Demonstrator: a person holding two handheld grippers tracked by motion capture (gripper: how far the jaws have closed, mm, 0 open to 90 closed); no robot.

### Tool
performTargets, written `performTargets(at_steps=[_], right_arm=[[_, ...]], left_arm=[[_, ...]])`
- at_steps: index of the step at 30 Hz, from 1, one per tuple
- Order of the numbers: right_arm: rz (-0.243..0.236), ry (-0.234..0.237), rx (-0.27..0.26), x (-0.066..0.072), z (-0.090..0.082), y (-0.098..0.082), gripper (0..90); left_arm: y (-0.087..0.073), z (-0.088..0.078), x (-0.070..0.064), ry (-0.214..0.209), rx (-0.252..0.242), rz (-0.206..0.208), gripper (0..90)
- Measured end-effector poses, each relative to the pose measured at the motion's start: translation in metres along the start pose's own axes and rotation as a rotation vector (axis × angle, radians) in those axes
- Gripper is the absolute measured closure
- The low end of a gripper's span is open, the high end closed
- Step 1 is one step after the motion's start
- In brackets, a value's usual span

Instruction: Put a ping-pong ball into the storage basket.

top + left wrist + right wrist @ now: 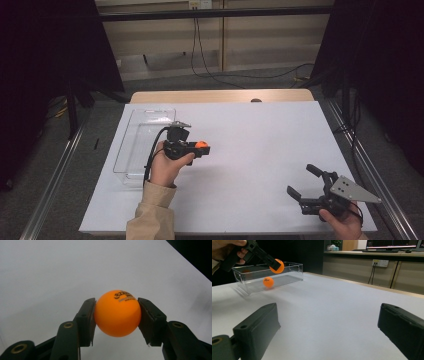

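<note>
My left gripper (203,148) hangs above the white table surface (250,140), just right of a clear plastic tray (131,150), shut on an orange ping-pong ball (200,144). In the left gripper view both black pads press the sides of the ball (117,315), whose printed logo faces up. From the right gripper view the held ball (278,266) hangs by the tray's near end, and a second orange ball (268,282) lies inside the tray (295,271). My right gripper (300,179) rests near the table's front right corner, open, nothing between its jaws (329,308).
The white sheet covers a wooden table (220,95) whose far edge shows beyond it. Cables (205,60) trail across the floor behind. Metal rails (55,175) run along both sides. Dark curtains (380,60) flank the area.
</note>
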State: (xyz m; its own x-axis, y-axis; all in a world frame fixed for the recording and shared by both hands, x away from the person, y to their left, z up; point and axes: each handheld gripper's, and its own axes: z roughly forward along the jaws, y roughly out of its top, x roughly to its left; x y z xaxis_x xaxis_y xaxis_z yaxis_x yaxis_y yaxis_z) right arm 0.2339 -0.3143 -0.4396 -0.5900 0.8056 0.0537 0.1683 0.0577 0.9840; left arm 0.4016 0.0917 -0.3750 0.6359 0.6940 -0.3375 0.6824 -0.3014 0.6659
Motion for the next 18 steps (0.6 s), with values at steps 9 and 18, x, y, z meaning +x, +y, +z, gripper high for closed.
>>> performTargets(at_steps=[9,18], right_arm=[[0.001,-0.002,-0.002,0.0000,-0.0003,0.0001,3.1],[0.002,-0.002,-0.002,0.0001,-0.0002,0.0001,3.1]], left_arm=[[-0.0001,-0.0040,0.0026,0.009,-0.005,-0.007,50.9],[-0.0004,-0.0060,0.0051,0.009,-0.006,-0.009,50.9]])
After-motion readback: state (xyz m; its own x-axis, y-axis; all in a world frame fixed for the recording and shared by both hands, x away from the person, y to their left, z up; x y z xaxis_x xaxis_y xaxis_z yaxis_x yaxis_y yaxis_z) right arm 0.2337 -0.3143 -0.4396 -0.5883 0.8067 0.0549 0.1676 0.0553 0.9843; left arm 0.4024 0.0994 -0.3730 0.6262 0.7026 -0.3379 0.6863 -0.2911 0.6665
